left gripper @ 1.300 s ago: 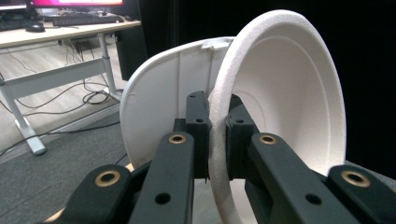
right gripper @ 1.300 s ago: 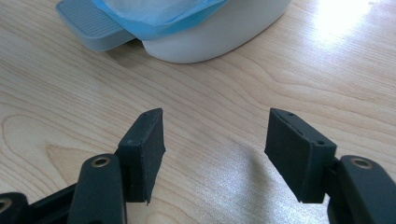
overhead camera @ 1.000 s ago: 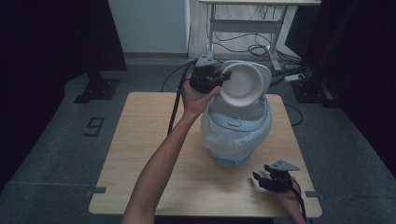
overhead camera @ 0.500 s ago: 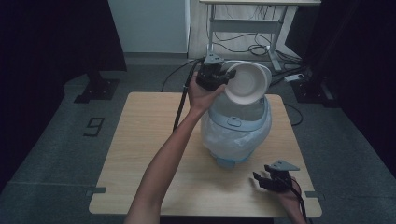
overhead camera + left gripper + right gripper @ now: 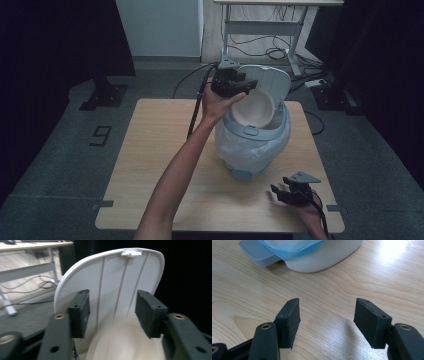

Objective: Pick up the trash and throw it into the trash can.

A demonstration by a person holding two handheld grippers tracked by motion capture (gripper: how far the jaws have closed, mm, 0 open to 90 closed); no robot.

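Left claw [image 5: 240, 86] has just been opening and now stands released; the bowl [image 5: 254, 106] has dropped from it into the lined bin [image 5: 252, 145], leaning against the raised lid [image 5: 110, 282]. Risk: withdrawing sideways knocks the lid or tips the bin toward the far tabletop [image 5: 150, 165] edge. Right claw [image 5: 325, 322] unclenched, empty, near corner; open room left.

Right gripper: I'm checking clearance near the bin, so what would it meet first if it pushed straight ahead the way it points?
Probably the bin's blue foot pedal or the pale base beside it. The right gripper points low across bare table toward them, jaws open on nothing; depth is hard to judge.
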